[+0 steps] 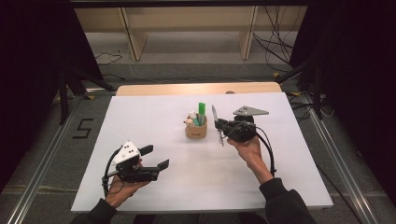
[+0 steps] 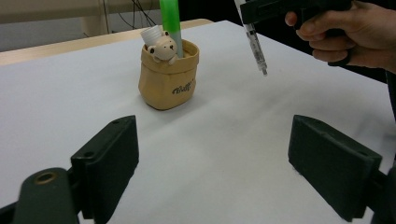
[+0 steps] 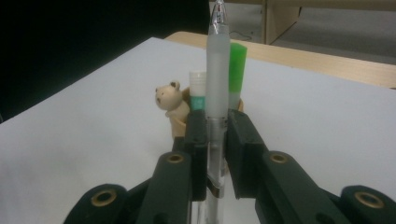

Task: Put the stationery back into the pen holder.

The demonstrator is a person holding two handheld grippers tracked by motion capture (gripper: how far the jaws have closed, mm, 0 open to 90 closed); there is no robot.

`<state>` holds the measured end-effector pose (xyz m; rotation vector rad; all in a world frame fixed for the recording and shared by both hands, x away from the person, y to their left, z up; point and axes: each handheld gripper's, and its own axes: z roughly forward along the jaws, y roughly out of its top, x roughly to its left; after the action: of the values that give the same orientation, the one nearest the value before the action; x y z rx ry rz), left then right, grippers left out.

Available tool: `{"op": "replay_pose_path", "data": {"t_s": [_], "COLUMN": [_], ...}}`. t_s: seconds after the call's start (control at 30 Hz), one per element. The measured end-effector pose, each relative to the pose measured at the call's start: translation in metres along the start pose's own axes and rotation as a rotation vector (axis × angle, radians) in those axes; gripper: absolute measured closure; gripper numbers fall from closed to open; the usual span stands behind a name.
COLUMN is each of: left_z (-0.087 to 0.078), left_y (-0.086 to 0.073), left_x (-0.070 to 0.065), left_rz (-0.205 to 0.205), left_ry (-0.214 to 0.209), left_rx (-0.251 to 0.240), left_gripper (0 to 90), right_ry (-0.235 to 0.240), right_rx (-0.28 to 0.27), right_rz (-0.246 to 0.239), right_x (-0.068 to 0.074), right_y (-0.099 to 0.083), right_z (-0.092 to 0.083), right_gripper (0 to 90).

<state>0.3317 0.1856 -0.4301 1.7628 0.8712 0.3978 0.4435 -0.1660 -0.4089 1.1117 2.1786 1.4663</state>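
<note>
A tan pen holder (image 1: 196, 129) with a small bear figure (image 2: 163, 46) stands mid-table, holding a green marker (image 1: 201, 113) and a white-capped item (image 3: 197, 88). My right gripper (image 1: 219, 127) hovers just right of the holder, shut on a clear pen (image 1: 217, 125) that stands roughly upright, its tip off the table. In the right gripper view the pen (image 3: 217, 84) rises between the two pads, with the holder behind. In the left gripper view the pen (image 2: 254, 42) hangs at the upper right. My left gripper (image 1: 156, 157) rests open at the front left, nothing between its jaws.
The white table sheet (image 1: 154, 116) covers most of the tabletop, with a wooden strip (image 1: 196, 88) along the far edge. Beyond it are shelf legs and cables on the floor. Dark stands flank both sides.
</note>
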Motion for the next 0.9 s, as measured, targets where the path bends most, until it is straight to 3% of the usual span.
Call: {"op": "replay_pose_path", "data": {"t_s": [0.37,0.9], "left_z": [-0.002,-0.002], "left_y": [0.0,0.0], "left_x": [0.0,0.0], "left_rz": [-0.002,0.005], "left_ry": [-0.001,-0.006], "left_rx": [-0.013,-0.014], "left_gripper": [15.8,15.8], "right_ry": [-0.023,-0.031], "right_rx": [-0.068,-0.106], "right_rz": [0.026,0.035], "right_x": [0.002,0.006], "right_y": [0.011,0.031], "right_z": [0.012,0.029], "right_gripper": [80.0,79.9]}}
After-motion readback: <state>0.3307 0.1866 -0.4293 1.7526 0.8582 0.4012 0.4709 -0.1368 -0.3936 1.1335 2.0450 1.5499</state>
